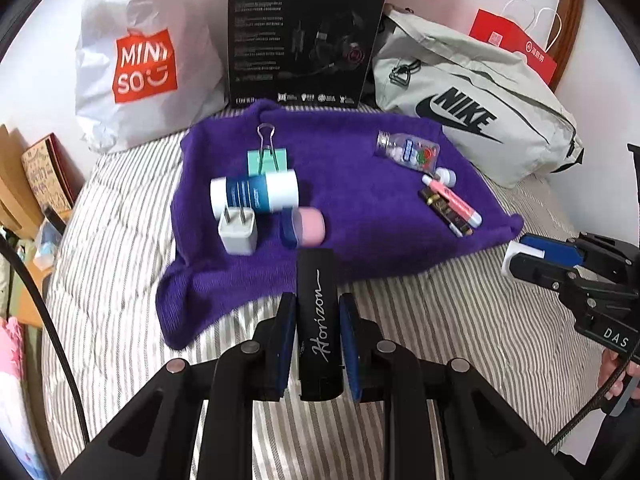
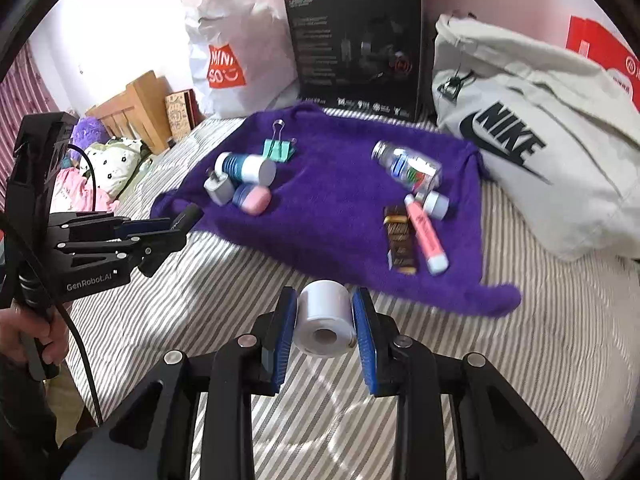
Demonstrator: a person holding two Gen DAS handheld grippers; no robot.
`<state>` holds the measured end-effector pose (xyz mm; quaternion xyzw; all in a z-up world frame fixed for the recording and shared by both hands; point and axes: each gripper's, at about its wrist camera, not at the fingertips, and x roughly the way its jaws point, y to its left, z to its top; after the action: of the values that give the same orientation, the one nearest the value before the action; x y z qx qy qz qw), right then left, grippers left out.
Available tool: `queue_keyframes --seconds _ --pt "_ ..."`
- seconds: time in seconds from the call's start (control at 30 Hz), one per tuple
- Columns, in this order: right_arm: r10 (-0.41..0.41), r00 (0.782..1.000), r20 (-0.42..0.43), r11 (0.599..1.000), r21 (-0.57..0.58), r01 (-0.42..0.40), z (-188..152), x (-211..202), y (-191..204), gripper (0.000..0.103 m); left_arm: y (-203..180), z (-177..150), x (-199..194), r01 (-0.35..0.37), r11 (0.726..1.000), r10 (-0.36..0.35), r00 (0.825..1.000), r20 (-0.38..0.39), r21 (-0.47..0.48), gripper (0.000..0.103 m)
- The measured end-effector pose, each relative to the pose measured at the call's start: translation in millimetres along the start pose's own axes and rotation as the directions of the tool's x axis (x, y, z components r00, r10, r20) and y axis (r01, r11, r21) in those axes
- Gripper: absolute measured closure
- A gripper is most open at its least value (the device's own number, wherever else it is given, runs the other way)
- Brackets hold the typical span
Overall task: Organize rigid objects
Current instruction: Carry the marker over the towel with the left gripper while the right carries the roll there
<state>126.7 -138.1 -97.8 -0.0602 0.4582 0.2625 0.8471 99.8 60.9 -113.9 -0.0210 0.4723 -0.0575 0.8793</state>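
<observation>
A purple towel (image 1: 352, 184) (image 2: 340, 204) lies on the striped bed. On its left lie a green binder clip (image 1: 267, 158), a white and blue tube (image 1: 254, 194), a white plug adapter (image 1: 237, 231) and a pink-capped container (image 1: 306, 227). On its right lie a clear candy bottle (image 1: 408, 151), a pink highlighter (image 1: 452, 200) and a dark bar (image 1: 444, 210). My left gripper (image 1: 318, 344) is shut on a black "Horizon" case (image 1: 319, 320) just below the towel's near edge. My right gripper (image 2: 324, 320) is shut on a white tape roll (image 2: 325, 318), near the towel's front edge.
A Miniso bag (image 1: 144, 56), a black headset box (image 1: 304, 36), a grey Nike bag (image 1: 472, 100) and a red paper bag (image 1: 516, 48) stand along the wall behind the towel. The striped bedding (image 2: 500, 360) spreads in front. Clutter and wooden furniture (image 2: 136, 100) sit at the left.
</observation>
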Motion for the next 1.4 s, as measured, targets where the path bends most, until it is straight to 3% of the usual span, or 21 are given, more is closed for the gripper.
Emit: queue_keyframes --seconds 0.43,0.73,1.4 --pt "0.006 0.999 0.033 1.000 0.029 -0.007 53 26 -16 0.074 10 39 13 -0.022 1.000 0.022 1.000 0.004 0.005 0.082" --pt "-0.005 1.000 0.005 1.000 0.008 0.005 75 57 -18 0.074 19 47 27 -0.019 1.000 0.019 1.000 -0.013 -0.003 0.082" --pt "0.058 0.998 -0.032 0.998 -0.010 -0.058 109 113 -24 0.074 41 59 37 -0.052 0.998 0.052 0.998 -0.027 -0.029 0.082"
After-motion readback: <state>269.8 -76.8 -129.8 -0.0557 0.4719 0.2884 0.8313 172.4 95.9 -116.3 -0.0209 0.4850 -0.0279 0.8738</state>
